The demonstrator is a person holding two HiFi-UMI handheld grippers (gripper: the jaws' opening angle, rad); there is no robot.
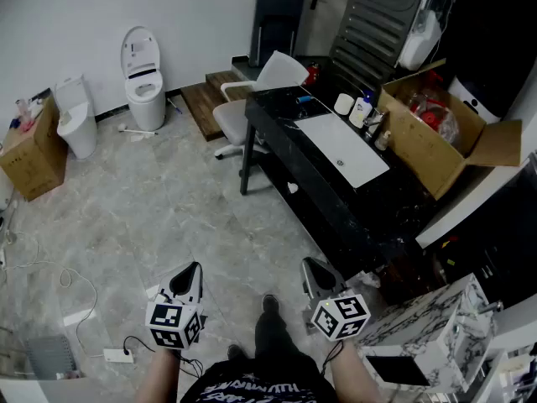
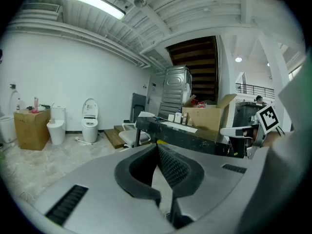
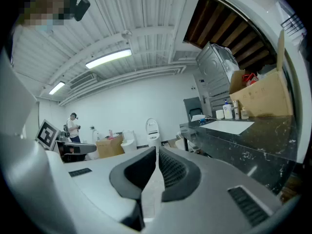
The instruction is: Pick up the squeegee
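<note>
No squeegee can be made out for certain. A small blue thing (image 1: 303, 101) lies on the far end of the black counter (image 1: 329, 198), too small to identify. My left gripper (image 1: 192, 269) and right gripper (image 1: 311, 266) hover low over the floor, well short of the counter, pointing roughly level. In the left gripper view the left gripper (image 2: 157, 146) has its jaws together with nothing between them. The right gripper (image 3: 157, 149) in its own view is shut and empty too, with the counter (image 3: 253, 136) to its right.
A white sink basin (image 1: 344, 149), bottles (image 1: 362, 111) and an open cardboard box (image 1: 430, 145) stand on the counter. A white chair (image 1: 248, 107) sits at its far end. Toilets (image 1: 143, 74), another box (image 1: 33, 154), floor cables (image 1: 75, 285) and a marble block (image 1: 430, 326) surround me.
</note>
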